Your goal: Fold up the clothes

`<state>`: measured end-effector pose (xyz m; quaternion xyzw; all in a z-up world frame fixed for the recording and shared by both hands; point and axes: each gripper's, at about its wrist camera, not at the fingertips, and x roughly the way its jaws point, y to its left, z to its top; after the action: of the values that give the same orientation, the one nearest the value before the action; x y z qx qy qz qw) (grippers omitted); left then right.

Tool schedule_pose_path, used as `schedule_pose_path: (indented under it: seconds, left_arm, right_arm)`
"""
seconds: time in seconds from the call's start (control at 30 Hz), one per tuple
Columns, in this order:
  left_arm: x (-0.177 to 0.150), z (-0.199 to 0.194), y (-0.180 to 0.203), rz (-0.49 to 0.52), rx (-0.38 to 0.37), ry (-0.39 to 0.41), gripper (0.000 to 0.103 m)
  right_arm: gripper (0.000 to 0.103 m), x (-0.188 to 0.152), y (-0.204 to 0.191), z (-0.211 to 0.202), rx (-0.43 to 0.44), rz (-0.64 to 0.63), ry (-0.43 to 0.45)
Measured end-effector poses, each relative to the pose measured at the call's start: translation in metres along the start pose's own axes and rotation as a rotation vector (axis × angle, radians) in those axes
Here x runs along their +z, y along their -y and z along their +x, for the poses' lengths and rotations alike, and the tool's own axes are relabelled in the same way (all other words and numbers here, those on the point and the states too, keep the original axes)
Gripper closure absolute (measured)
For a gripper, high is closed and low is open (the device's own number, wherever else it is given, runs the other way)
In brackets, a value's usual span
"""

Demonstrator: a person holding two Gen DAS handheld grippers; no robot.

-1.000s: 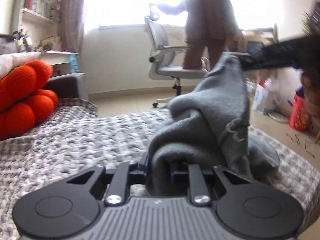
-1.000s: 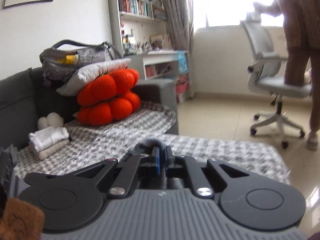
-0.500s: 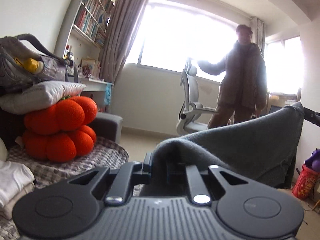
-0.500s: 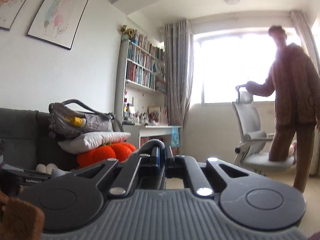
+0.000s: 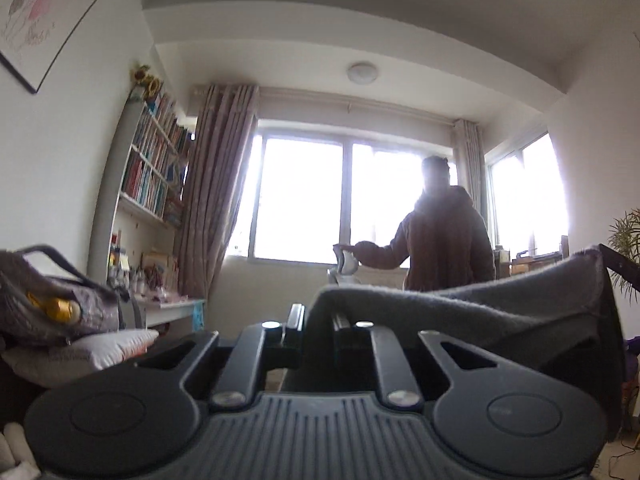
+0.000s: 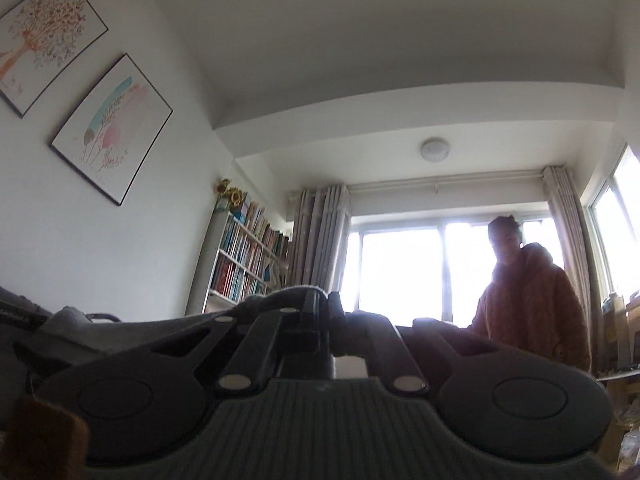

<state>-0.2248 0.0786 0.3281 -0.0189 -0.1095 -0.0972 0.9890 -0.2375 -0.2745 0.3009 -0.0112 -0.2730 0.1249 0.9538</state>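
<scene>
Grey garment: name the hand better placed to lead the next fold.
Left, probably. The left tool is shut on a thick bunch of the grey garment, and its view shows the whole span stretched to the other side. The right tool pinches only a thin edge.

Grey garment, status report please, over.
Left gripper and right gripper shut on the grey garment. Garment stretched between them. Nothing in the way.

The grey garment [image 5: 472, 312] is soft, fuzzy matt knit cloth. The left tongs [image 5: 316, 320] are matt black plastic with shiny metal pins and a ribbed near housing. The far curtain [image 5: 212, 200] is matt woven cloth.
</scene>
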Motion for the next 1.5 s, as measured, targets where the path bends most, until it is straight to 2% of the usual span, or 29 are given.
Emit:
schedule_pose_path:
  seconds: [0.07,0.1,0.17,0.2,0.3,0.33,0.37,0.43,0.47,0.53,0.6,0.63,0.67,0.7,0.77,0.83,0.9,0.97,1.03,1.07,1.1,1.13,1.2,1.23,1.27,1.3,1.37,1.4,1.5]
  left_arm:
    - [0.001,0.003,0.001,0.032,0.028,0.027,0.090]
    - [-0.006,0.012,0.000,0.024,0.029,-0.001,0.090]
    - [-0.039,0.043,-0.003,0.032,0.046,-0.118,0.090]
    - [-0.064,0.061,-0.006,0.059,0.076,-0.191,0.090]
    - [-0.139,0.093,-0.026,0.081,0.154,-0.412,0.090]
    - [-0.161,0.091,-0.033,0.071,0.145,-0.467,0.090]
    - [-0.180,0.081,-0.038,0.065,0.110,-0.503,0.087]
    - [-0.213,0.049,-0.041,0.083,0.045,-0.566,0.067]
    - [-0.227,0.035,-0.040,0.102,0.026,-0.594,0.052]
    - [-0.254,0.005,-0.030,0.141,-0.051,-0.655,0.049]
    - [-0.279,-0.011,-0.017,0.168,-0.129,-0.721,0.049]
    - [-0.292,-0.014,-0.009,0.187,-0.145,-0.746,0.049]
    - [-0.305,-0.012,-0.002,0.201,-0.143,-0.778,0.050]
    - [-0.317,-0.008,0.003,0.204,-0.133,-0.810,0.056]
    - [-0.321,0.002,0.004,0.182,-0.106,-0.811,0.059]
    - [-0.318,0.010,0.002,0.166,-0.077,-0.794,0.069]
    - [-0.310,0.014,0.000,0.185,-0.051,-0.774,0.072]
    - [-0.307,0.018,-0.003,0.196,-0.039,-0.775,0.075]
    - [-0.307,0.018,-0.005,0.179,-0.039,-0.775,0.076]
    - [-0.307,0.018,-0.006,0.170,-0.039,-0.776,0.076]
    - [-0.307,0.018,-0.007,0.162,-0.039,-0.776,0.076]
    - [-0.307,0.018,-0.008,0.154,-0.039,-0.776,0.076]
    - [-0.306,0.019,-0.011,0.140,-0.036,-0.769,0.076]
    - [-0.305,0.019,-0.011,0.138,-0.033,-0.766,0.076]
    - [-0.304,0.020,-0.011,0.137,-0.029,-0.762,0.076]
    - [-0.303,0.020,-0.012,0.136,-0.026,-0.760,0.076]
    - [-0.299,0.018,-0.014,0.137,-0.021,-0.751,0.076]
    - [-0.297,0.017,-0.015,0.139,-0.019,-0.746,0.076]
    - [-0.287,0.010,-0.018,0.146,-0.006,-0.722,0.076]
  right_arm:
    - [0.103,0.003,0.005,0.000,-0.045,-0.016,0.012]
    - [0.103,-0.006,0.007,0.009,-0.053,-0.014,-0.026]
    - [0.103,-0.030,0.010,0.031,-0.059,-0.008,-0.123]
    - [0.103,-0.051,0.001,0.048,-0.070,-0.026,-0.202]
    - [0.103,-0.157,-0.003,0.098,-0.042,-0.069,-0.576]
    - [0.103,-0.192,-0.002,0.101,-0.024,-0.076,-0.685]
    - [0.103,-0.218,-0.001,0.095,0.001,-0.087,-0.754]
    - [0.102,-0.256,-0.001,0.067,0.099,-0.109,-0.842]
    - [0.095,-0.270,-0.002,0.049,0.162,-0.105,-0.886]
    - [0.092,-0.290,-0.001,0.023,0.247,-0.059,-0.965]
    - [0.092,-0.303,-0.002,-0.001,0.344,0.013,-1.051]
    - [0.092,-0.306,-0.007,-0.011,0.401,0.037,-1.085]
    - [0.092,-0.305,-0.011,-0.019,0.447,0.041,-1.107]
    - [0.092,-0.305,-0.017,-0.024,0.470,0.030,-1.125]
    - [0.092,-0.310,-0.029,-0.032,0.504,0.002,-1.159]
    - [0.092,-0.304,-0.033,-0.037,0.479,-0.032,-1.150]
    - [0.092,-0.290,-0.022,-0.038,0.465,0.024,-1.125]
    - [0.090,-0.278,-0.009,-0.042,0.488,0.072,-1.087]
    - [0.074,-0.272,-0.008,-0.052,0.564,0.072,-1.077]
    - [0.048,-0.269,-0.008,-0.057,0.604,0.069,-1.073]
    - [0.033,-0.266,-0.008,-0.062,0.644,0.067,-1.068]
    - [0.032,-0.264,-0.011,-0.067,0.691,0.059,-1.066]
    - [0.032,-0.269,-0.019,-0.072,0.725,0.026,-1.093]
    - [0.033,-0.271,-0.023,-0.073,0.738,0.009,-1.109]
    - [0.047,-0.274,-0.027,-0.075,0.750,-0.009,-1.125]
    - [0.077,-0.278,-0.031,-0.073,0.749,-0.032,-1.140]
    - [0.088,-0.284,-0.038,-0.068,0.750,-0.044,-1.135]
    - [0.096,-0.284,-0.042,-0.065,0.747,-0.049,-1.128]
    - [0.100,-0.280,-0.049,-0.052,0.720,-0.053,-1.086]
